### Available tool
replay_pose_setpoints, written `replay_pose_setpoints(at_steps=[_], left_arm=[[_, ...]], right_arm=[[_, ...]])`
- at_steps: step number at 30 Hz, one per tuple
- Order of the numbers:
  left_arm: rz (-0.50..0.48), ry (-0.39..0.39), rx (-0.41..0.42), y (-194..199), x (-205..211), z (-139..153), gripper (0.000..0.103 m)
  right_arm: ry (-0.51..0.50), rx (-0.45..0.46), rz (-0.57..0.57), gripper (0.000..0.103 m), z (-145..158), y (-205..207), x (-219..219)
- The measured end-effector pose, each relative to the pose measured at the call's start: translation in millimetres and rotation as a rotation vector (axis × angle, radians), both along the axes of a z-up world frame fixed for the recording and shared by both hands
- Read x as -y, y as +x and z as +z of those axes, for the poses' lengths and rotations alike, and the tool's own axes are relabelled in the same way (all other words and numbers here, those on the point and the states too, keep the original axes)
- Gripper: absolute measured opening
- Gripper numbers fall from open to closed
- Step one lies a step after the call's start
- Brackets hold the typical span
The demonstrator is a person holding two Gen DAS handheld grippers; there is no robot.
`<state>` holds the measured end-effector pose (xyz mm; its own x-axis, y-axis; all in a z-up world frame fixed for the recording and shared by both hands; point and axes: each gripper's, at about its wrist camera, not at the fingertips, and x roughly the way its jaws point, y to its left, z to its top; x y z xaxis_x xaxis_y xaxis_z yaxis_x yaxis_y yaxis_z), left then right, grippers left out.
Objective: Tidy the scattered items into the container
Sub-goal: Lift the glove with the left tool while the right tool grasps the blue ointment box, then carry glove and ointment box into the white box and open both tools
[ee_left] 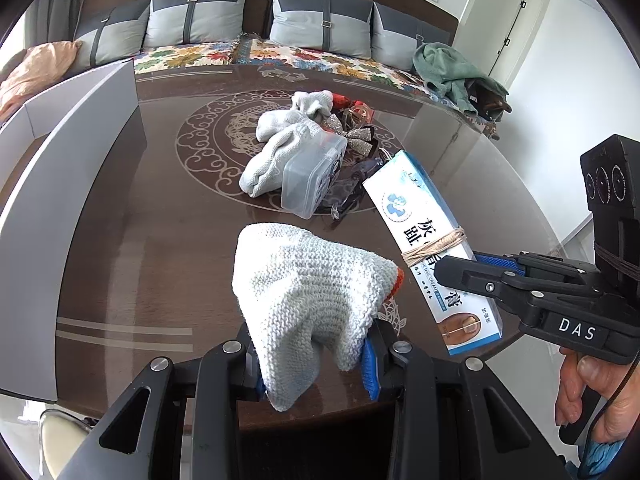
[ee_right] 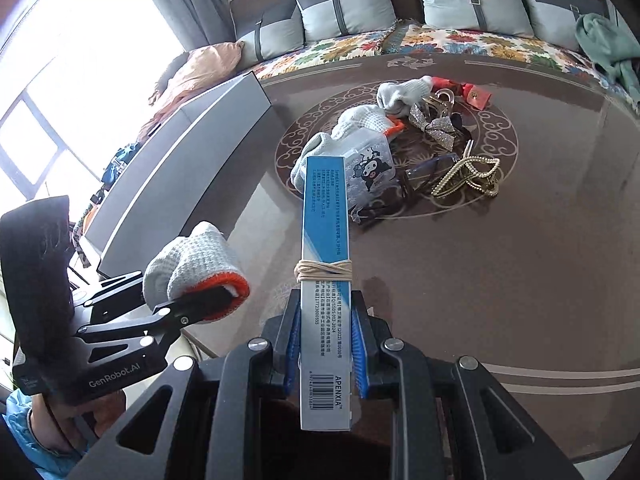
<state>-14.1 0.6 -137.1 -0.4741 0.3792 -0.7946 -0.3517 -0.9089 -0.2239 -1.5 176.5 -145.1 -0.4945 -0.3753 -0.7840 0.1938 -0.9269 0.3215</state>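
Left gripper [ee_left: 312, 364]: jaws clamped on a white knitted glove [ee_left: 308, 284] with an orange cuff, held above the table's near edge, between the grey box and the pile.
Right gripper [ee_right: 325, 344]: jaws clamped on both long sides of a blue-and-white carton [ee_right: 326, 280], which points toward the pile; a rubber band [ee_right: 324, 271] wraps the carton just ahead of the blue pads [ee_right: 359, 360].
Container: a grey box [ee_left: 72, 184] stands at the table's left rim, its long wall facing the pile; its inside is out of sight in both views.
Pile: at the centre of the table's round pattern lie more white gloves [ee_left: 280, 148], a clear plastic case [ee_left: 314, 178], a glittery bow [ee_right: 434, 122], dark-framed glasses [ee_right: 430, 166], a pearl hair claw [ee_right: 468, 178] and a small red pouch [ee_right: 476, 96].
Open room: bare brown table [ee_right: 500, 280] spreads between the pile and the grey box, and on the pile's right.
Edges: a sofa with grey cushions [ee_left: 316, 20] runs along the table's far rim.
Writing: "APENXIA" and a barcode on the carton; "GenRobot.AI" on the left gripper; "DAS" on the right gripper; "NAIL CREAM" on the carton face.
Only in the right view: a cartoon sticker on the case, the hair claw, the pouch.
Only in the left view: a toenail picture on the carton, the hand [ee_left: 592, 396] on the right gripper's handle.
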Motion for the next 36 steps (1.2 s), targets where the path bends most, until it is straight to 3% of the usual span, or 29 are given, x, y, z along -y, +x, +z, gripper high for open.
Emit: replay_pose_setpoints(at_steps=[15, 21, 29, 36], left_arm=[[0.017, 0.087, 0.038, -2, 18, -13, 0.035], [0.071, 0.14, -0.008, -4, 52, 17, 0.035], [0.242, 0.17, -0.119, -15, 152, 73, 0.035], [0.46, 0.128, -0.127, -34, 271, 74, 0.035]], right_arm=[[0.055, 0.087, 0.021, 0.022, -15, -1, 24], [0.057, 0.047, 0.063, 0.022, 9, -11, 51], [0.016, -0.068, 0.197, 0.022, 67, -50, 129], [-0.054, -0.116, 0.37, 0.022, 93, -96, 246]])
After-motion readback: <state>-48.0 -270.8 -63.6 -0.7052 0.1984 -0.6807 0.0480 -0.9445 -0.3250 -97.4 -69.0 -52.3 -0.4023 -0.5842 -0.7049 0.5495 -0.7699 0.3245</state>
